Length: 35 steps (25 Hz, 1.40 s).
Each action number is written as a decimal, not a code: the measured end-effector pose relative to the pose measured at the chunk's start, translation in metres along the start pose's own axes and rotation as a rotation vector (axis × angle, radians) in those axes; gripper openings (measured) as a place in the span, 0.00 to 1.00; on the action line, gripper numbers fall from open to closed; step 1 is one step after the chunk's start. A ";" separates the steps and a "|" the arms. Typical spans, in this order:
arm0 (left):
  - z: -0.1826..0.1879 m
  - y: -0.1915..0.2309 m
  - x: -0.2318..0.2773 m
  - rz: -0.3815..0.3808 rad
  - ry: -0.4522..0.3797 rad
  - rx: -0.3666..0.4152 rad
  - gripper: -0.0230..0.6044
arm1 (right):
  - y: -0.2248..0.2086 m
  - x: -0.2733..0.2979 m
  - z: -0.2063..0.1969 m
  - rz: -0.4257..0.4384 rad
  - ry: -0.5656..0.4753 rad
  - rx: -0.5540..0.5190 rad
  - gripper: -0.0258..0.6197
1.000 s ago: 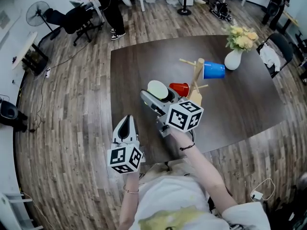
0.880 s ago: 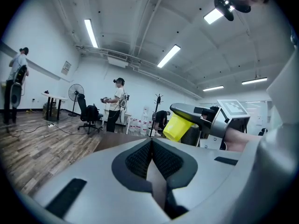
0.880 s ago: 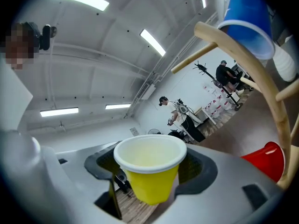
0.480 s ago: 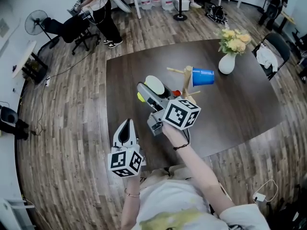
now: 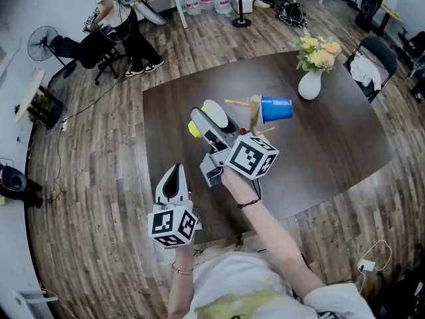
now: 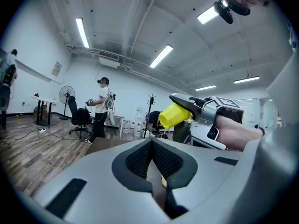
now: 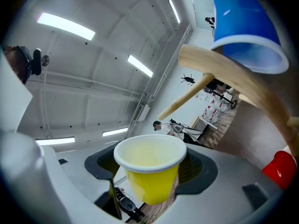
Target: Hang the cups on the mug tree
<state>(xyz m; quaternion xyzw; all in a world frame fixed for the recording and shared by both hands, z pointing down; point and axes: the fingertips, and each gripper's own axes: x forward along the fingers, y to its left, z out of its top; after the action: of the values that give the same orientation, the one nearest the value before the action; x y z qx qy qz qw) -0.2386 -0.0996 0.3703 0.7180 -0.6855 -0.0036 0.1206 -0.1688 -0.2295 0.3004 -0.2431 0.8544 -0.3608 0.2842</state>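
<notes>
Yellow cup (image 7: 148,176) sat clamped between the jaws of the right gripper (image 5: 210,119), mouth up and open toward the camera in the right gripper view. It hung in the air just beside the mug tree (image 5: 254,111), on the side nearest the person, touching none of the pegs! One wooden peg (image 7: 187,99) angled right above the cup's rim, with a gap between them. Up on the mug tree a blue cup (image 5: 275,109) was already hung on a peg, mouth facing the trunk. A red cup (image 7: 279,169) showed low by the tree, partly cut off by the edge of the view.

Well back from the mug tree, past the edge of the dark table (image 5: 332,145), the left gripper (image 6: 152,155) hovered with its jaws pressed together on nothing. A white vase (image 5: 309,85) of flowers stood beyond the tree.
</notes>
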 end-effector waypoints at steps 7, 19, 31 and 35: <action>-0.002 -0.008 0.016 -0.064 0.028 0.014 0.07 | -0.012 0.000 0.019 -0.045 -0.110 0.028 0.58; -0.003 0.000 0.022 -0.061 0.043 0.025 0.07 | -0.015 -0.003 0.046 -0.005 -0.282 0.093 0.58; -0.003 0.002 0.020 -0.041 0.046 0.035 0.07 | -0.023 -0.016 0.059 -0.006 -0.390 0.183 0.58; -0.003 0.000 0.020 -0.039 0.049 0.041 0.07 | -0.028 -0.021 0.062 -0.014 -0.424 0.220 0.58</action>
<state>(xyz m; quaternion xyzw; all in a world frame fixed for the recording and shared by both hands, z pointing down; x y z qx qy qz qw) -0.2373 -0.1192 0.3762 0.7335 -0.6681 0.0259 0.1224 -0.1067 -0.2635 0.2918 -0.2869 0.7294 -0.3944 0.4796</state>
